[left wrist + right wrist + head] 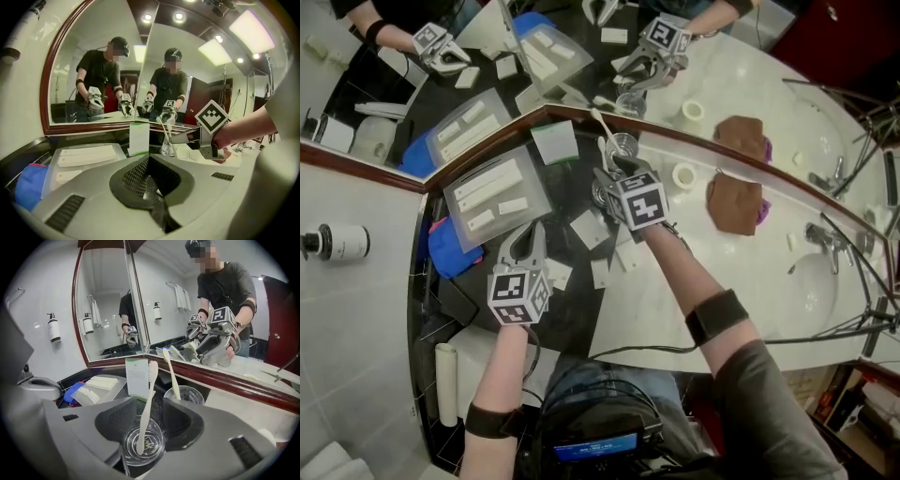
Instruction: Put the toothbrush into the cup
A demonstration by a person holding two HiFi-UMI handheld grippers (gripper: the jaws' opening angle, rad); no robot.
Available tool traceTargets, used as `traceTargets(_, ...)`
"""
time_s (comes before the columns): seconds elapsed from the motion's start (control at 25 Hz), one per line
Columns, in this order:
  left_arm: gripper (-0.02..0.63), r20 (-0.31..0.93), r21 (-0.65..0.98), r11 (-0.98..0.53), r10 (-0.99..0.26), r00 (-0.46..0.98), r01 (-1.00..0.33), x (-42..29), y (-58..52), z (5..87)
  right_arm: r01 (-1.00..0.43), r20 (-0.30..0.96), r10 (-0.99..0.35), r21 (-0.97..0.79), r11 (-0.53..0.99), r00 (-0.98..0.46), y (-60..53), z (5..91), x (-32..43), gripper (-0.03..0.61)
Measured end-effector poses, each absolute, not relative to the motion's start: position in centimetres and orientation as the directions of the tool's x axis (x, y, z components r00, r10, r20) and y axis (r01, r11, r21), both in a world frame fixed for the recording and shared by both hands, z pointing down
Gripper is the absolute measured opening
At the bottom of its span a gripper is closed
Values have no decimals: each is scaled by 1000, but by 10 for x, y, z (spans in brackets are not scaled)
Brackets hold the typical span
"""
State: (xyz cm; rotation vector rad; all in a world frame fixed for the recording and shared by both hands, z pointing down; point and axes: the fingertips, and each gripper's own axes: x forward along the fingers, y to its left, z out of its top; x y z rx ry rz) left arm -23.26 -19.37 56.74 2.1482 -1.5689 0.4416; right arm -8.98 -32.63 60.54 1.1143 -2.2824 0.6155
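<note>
far left, on the wall beside the bench: a white bottle [342,242] with a dark cap. at the bench's near left corner, a rolled white towel [447,382]. further back along the left edge, a blue cloth [450,251], partly tucked under a clear tray [534,192] of white packets. just right of the tray's near corner, over the dark part of the bench, the left gripper [530,232], jaws pressed together with nothing between them. scattered near it on the dark surface, a few small white slips [581,230]. at the back edge, propped against the mirror frame, a white card [555,141] with a green strip at its foot. right of the card, hard against the same back edge, the glass cup [129,448], with the toothbrush [149,394] standing in it: handle end down on the glass bottom, bristles up, leaning toward the mirror. around the toothbrush, above the cup's rim, the right gripper [146,413], jaws apart, one on each side of the handle with a gap on both sides, not touching it. further right on the pale part of the bench, a white ring [684,175], then a brown cloth [733,202], near the back edge. toward the right edge, a tap [825,239] over the sink [806,291].
</note>
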Motion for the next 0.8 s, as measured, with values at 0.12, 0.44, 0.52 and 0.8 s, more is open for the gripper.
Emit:
traceTargets(0.12, 3, 504, 163, -256, -809, 303, -953, -234, -194, 570, -810, 633, -570, -162, 563, -523, -329, 608, -92, 165)
traceTargets(0.44, 3, 516, 160, -252, -803, 298, -954, -237, -192, 574, -801, 629, -564, -164, 576, -535, -328, 609, -97, 54)
traceTargets(0.52, 2, 516, 160, -249, -804, 296, -955, -238, -191, 574, -800, 624, -569, -159, 579, -535, -328, 607, -98, 52)
traceTargets(0.8, 2, 516, 157, -241, -806, 288, -958, -242, -188, 574, -805, 592, -601, -144, 576, -536, -329, 596, -97, 51)
